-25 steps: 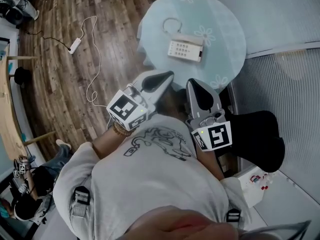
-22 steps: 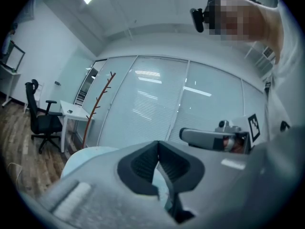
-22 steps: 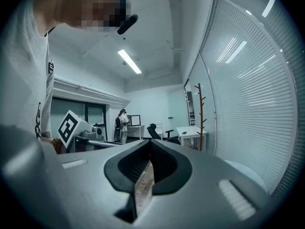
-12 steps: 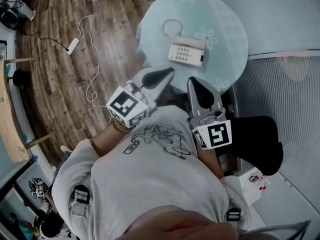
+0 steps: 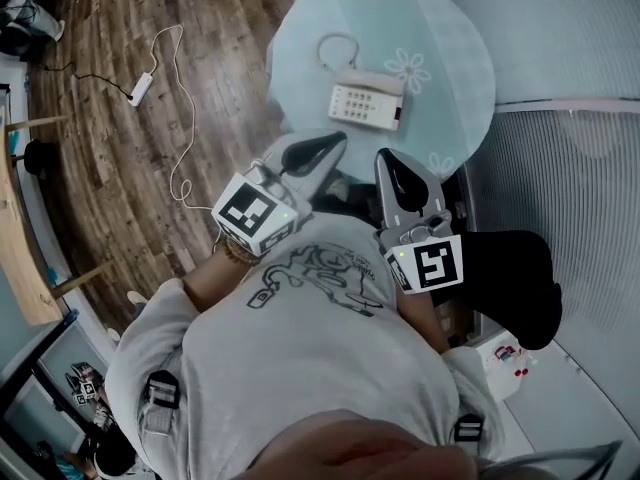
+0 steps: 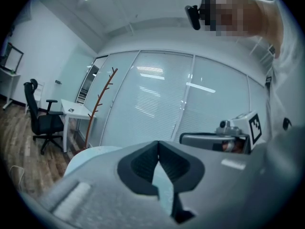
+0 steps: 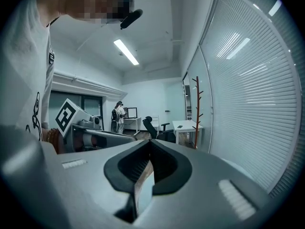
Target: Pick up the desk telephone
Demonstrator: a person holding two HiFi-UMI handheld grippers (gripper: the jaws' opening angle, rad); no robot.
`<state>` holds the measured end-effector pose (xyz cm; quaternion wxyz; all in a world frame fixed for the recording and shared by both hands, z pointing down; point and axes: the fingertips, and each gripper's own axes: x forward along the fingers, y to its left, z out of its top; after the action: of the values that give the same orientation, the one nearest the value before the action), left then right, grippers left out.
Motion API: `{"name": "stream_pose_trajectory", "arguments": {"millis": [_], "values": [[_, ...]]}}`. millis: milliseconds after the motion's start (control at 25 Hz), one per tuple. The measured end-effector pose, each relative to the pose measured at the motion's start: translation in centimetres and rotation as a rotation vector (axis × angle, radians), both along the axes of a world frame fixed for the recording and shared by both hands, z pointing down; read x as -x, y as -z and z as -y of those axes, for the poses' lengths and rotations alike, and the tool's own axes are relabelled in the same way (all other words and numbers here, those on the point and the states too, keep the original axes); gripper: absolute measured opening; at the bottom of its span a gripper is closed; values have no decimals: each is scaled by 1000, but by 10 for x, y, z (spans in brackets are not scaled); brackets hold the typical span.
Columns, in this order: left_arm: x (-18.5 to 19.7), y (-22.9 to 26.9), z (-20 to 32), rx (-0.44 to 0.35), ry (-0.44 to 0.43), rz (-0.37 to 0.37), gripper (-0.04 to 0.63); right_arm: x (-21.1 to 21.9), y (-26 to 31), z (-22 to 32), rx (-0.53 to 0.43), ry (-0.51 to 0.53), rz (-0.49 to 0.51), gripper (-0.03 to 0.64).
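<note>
The desk telephone point(image 5: 365, 100) is white with a keypad, its handset on the cradle. It lies on a round table with a pale blue flowered cloth point(image 5: 440, 38), and its cord point(image 5: 338, 46) loops behind it. My left gripper point(image 5: 333, 145) and right gripper point(image 5: 389, 158) are held side by side at the table's near edge, short of the phone. Both are shut and hold nothing. The shut jaws of the left gripper point(image 6: 158, 143) fill the left gripper view, and those of the right gripper point(image 7: 150, 142) fill the right gripper view. Neither gripper view shows the phone.
A black seat point(image 5: 515, 273) stands close on the right. A white power strip point(image 5: 140, 90) and its cable lie on the wooden floor to the left. Slatted glass walls point(image 5: 570, 188) lie behind and right of the table. A coat stand point(image 6: 97, 104) and an office chair point(image 6: 43, 120) stand further left.
Both grippers have edged forward toward the table together, and the floor has slid back in the head view. The jaws have stayed shut and the phone has not moved.
</note>
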<state>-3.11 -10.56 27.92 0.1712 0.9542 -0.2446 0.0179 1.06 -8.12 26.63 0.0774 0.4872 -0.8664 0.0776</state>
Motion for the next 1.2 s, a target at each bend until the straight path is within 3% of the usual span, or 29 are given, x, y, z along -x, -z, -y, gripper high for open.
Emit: {"name": "stream_pose_trajectory", "arguments": {"millis": [400, 560, 960, 1200], "values": [[-26, -34, 25, 96, -20, 8, 35, -31, -35, 27, 75, -7, -2, 31], [-35, -63, 37, 135, -24, 40, 89, -40, -59, 38, 116, -1, -8, 65], [-52, -145, 68, 226, -1, 107, 114, -74, -134, 66, 211, -23, -20, 141], [-60, -208, 92, 311, 27, 145, 176, -94, -191, 90, 276, -41, -42, 205]]}}
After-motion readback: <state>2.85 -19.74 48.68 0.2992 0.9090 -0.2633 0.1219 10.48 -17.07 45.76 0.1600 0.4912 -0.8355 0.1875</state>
